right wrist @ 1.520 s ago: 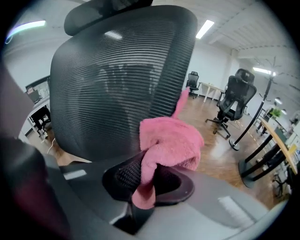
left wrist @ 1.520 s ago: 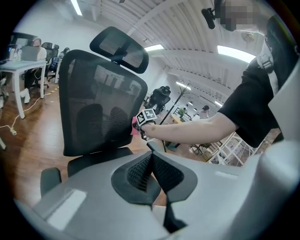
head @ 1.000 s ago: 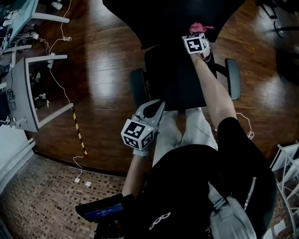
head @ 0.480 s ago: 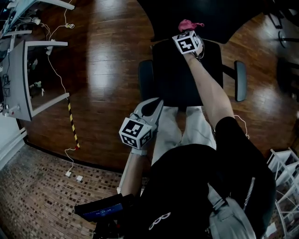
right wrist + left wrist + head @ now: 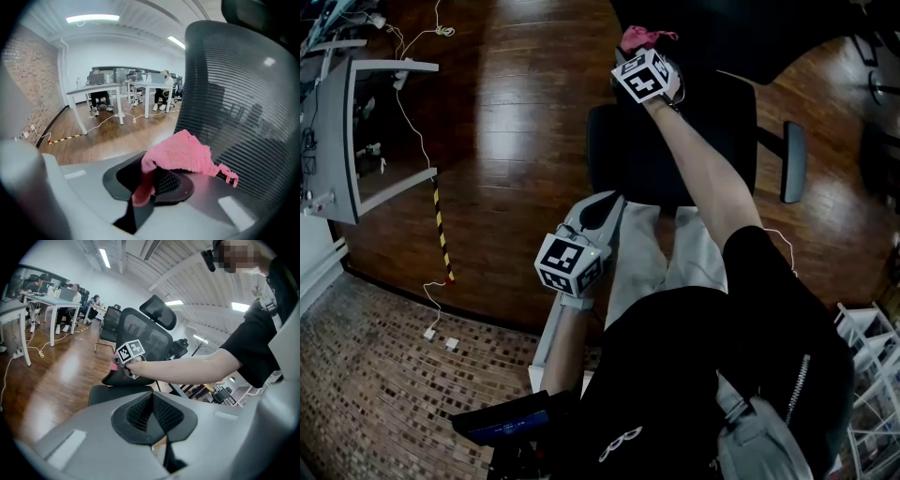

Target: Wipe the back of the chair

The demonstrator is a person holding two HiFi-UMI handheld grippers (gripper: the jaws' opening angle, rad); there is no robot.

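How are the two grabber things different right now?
The right gripper pinches a pink cloth; the left gripper pinches nothing, its jaws closed together. The right gripper is stretched out up by the mesh chair back; the left gripper is held low near the person's legs, away from the chair back. Both are shut, and each carries a marker cube.
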